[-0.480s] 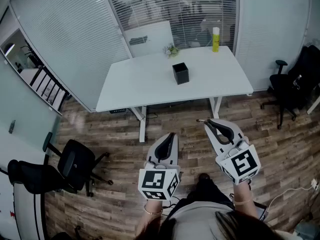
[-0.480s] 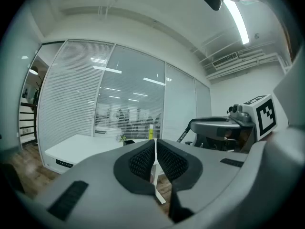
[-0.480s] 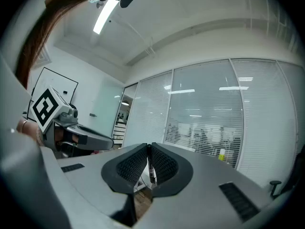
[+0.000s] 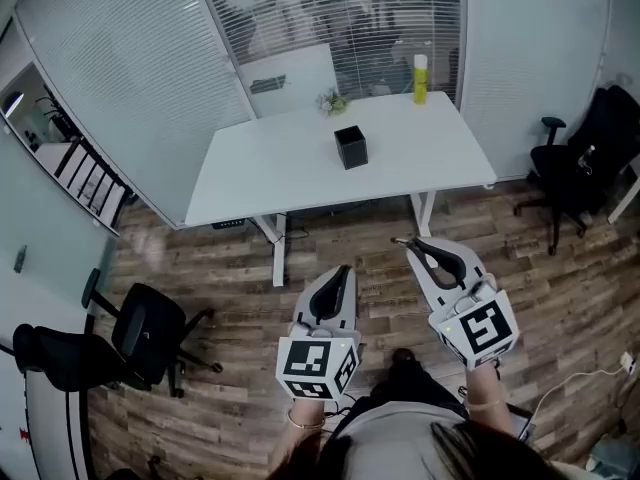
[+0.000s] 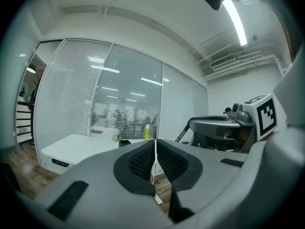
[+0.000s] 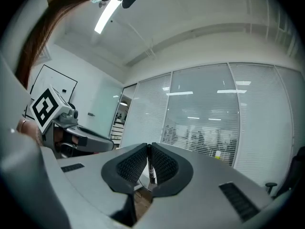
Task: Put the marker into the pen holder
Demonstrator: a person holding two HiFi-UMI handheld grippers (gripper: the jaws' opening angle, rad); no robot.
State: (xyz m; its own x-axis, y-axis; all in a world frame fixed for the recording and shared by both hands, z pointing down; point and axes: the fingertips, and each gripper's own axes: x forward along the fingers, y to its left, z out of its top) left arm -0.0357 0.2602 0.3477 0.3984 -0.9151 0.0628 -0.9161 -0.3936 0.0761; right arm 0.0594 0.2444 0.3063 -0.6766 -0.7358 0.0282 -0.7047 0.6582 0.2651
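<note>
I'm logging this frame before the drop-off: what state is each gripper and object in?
Left gripper: shut, empty.
Right gripper: shut on the marker.
Marker: clamped between the right jaws, not yet at the table.
Pen holder: upright on the table, nothing sticking out.
Bottle: upright at the table's far edge.

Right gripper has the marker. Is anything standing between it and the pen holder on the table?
Nothing visible. The marker, clamped in the right gripper, faces open floor and bare table before the pen holder; the bottle and plant stand beyond it at the far edge.
</note>
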